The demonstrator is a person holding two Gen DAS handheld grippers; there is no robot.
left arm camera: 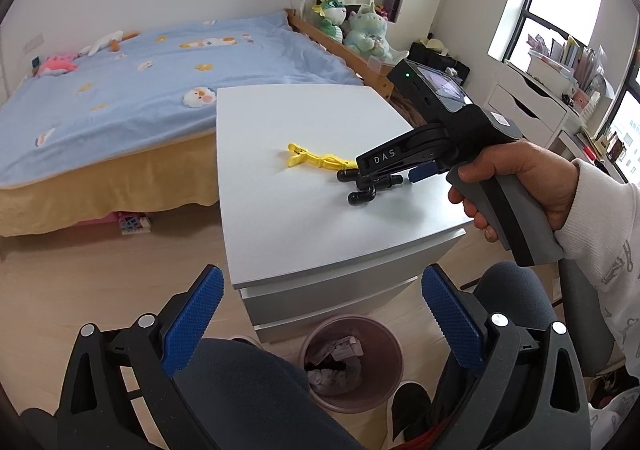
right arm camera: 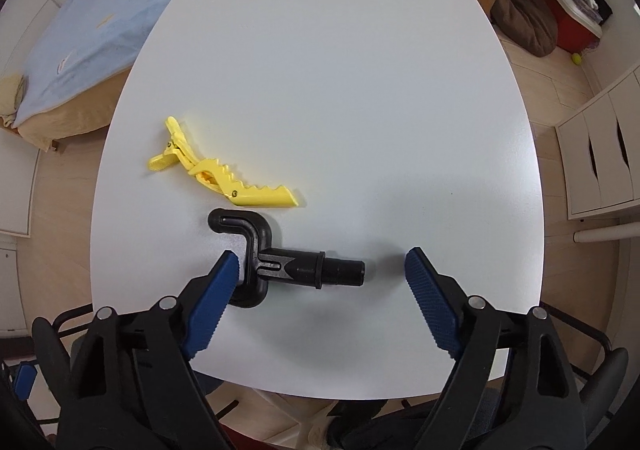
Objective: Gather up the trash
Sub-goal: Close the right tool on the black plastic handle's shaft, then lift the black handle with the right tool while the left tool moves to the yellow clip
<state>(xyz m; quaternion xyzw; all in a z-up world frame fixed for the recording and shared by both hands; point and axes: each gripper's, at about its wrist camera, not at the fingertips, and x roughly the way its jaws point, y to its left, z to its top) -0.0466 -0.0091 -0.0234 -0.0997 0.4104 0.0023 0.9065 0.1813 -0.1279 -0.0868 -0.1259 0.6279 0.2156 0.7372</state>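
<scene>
A black plastic pipe fitting [right arm camera: 296, 270] lies on the white cabinet top [right arm camera: 320, 90], near its front edge. My right gripper [right arm camera: 320, 264] points down over it, jaws open. The left pad [right arm camera: 224, 274] is at the fitting's bent end; the right pad [right arm camera: 420, 274] stands clear of its straight end. A yellow toothed hair clip [right arm camera: 224, 174] lies just beyond. The left wrist view shows the fitting [left arm camera: 366, 190], the clip [left arm camera: 316, 160] and a hand [left arm camera: 520, 178] holding the right gripper. My left gripper [left arm camera: 322, 282] is open and empty, above a pinkish waste bin [left arm camera: 316, 334] holding scraps.
The bin stands on the floor against the cabinet's drawer front [left arm camera: 320, 302]. A bed with a blue cover [left arm camera: 140, 70] is to the left. White drawers [left arm camera: 528, 106] stand at the right, under a window. The person's knees [left arm camera: 240, 390] are at the bottom.
</scene>
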